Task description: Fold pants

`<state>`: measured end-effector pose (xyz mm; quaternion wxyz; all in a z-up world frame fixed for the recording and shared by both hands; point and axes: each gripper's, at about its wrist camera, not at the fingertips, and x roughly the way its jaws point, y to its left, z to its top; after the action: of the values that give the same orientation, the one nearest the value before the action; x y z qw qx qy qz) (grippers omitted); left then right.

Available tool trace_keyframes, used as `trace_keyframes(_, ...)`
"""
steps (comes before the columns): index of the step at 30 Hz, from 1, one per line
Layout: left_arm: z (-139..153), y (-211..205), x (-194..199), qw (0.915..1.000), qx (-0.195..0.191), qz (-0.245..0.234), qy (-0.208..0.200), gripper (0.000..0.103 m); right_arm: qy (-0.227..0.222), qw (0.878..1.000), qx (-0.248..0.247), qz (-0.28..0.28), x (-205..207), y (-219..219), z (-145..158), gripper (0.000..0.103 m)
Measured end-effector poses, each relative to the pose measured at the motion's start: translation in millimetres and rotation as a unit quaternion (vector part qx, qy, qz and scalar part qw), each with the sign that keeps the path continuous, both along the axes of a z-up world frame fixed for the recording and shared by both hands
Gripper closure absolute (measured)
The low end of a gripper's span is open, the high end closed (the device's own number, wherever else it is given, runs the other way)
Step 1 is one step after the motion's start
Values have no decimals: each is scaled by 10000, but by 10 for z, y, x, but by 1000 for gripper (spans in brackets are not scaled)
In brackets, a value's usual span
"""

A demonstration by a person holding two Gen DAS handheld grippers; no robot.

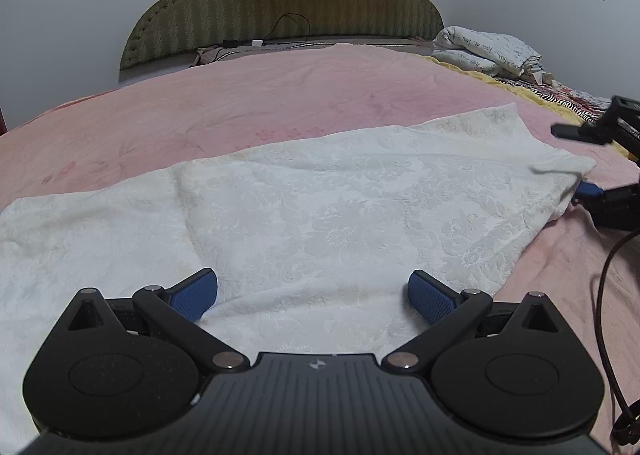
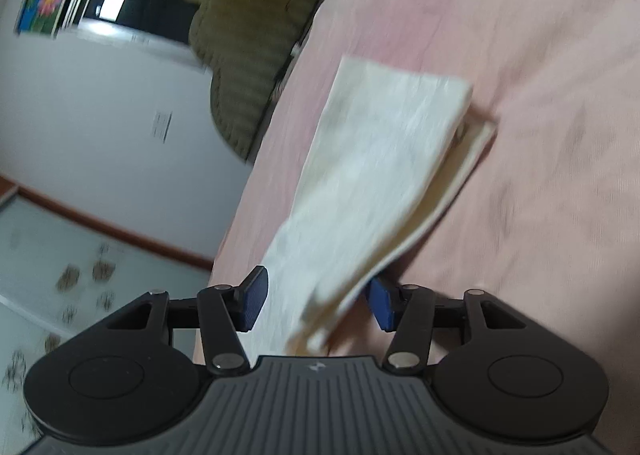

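The white embossed pants [image 1: 320, 211] lie spread across the pink bedspread [image 1: 240, 107], one layer folded over another. My left gripper [image 1: 312, 295] is open just above the near edge of the pants, with the cloth between its blue pads [image 1: 192, 295]. The right gripper [image 1: 588, 175] shows at the right edge of the left wrist view, at the far right corner of the pants. In the right wrist view the pants [image 2: 372, 175] run away from my right gripper [image 2: 316, 303], whose jaws stand apart with the near end of the cloth between them. That view is motion-blurred.
An olive padded headboard [image 1: 280, 3] stands at the far end of the bed. Folded printed bedding [image 1: 488, 51] and a zebra-patterned cloth [image 1: 560, 95] lie at the far right. A dark cable [image 1: 608, 295] hangs at the right. Tiled floor [image 2: 60, 275] lies beyond the bed's left edge.
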<state>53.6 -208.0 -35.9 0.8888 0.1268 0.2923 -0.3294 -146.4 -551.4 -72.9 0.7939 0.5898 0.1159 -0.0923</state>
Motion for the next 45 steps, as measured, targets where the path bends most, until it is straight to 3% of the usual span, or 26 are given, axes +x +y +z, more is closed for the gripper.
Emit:
trace_keyframes(3, 0, 0, 0, 10000, 0, 0, 1, 0, -158, 9992, -47, -365, 68, -151, -34, 50)
trace_keyframes(10, 0, -3, -2, 10000, -1, 0, 4, 0, -49, 9956, -383, -857, 218, -333, -30, 51)
trace_keyframes(11, 1, -2, -2, 10000, -2, 0, 5, 0, 47, 9946, -503, -902, 254, -340, -22, 55)
trace_keyframes(12, 0, -2, 0, 10000, -3, 0, 5, 0, 177, 9933, -615, -959, 268, -342, -26, 70)
trace_keyframes(13, 0, -3, 0, 10000, -3, 0, 4, 0, 243, 9929, -661, -959, 268, -358, -37, 77)
trace_keyframes(16, 2, -2, -1, 10000, -7, 0, 5, 0, 177, 9936, -646, -913, 223, -368, -79, 85)
trace_keyframes(22, 45, 62, 39, 9995, -192, 235, 27, 1, 368, 9843, -1507, -838, 233, -226, 183, 86)
trace_keyframes(26, 143, 223, 141, 9953, -760, 496, 339, 1, 441, 9721, -2180, -751, 323, -100, 423, 86)
trace_keyframes(31, 234, 376, 253, 9880, -1146, 739, 719, 1, 173, 9872, -1341, -849, 358, -288, 357, 86)
trace_keyframes(33, 280, 413, 272, 9870, -1231, 778, 687, 1, 92, 9801, -1846, -729, 369, -179, 523, 86)
trace_keyframes(36, 346, 473, 331, 9826, -1443, 838, 816, 2, 180, 9544, -2937, -505, 467, 90, 828, 86)
trace_keyframes(38, 374, 545, 411, 9731, -1799, 873, 1147, 2, 303, 9432, -3279, -436, 548, 183, 918, 86)
trace_keyframes(41, 399, 599, 634, 9396, -2610, 673, 2111, 2, 582, 9147, -3992, -246, 670, 470, 1035, 86)
trace_keyframes(45, 347, 402, 935, 8612, -3712, -75, 3471, 1, 666, 8354, -5449, 284, 779, 1177, 1145, 86)
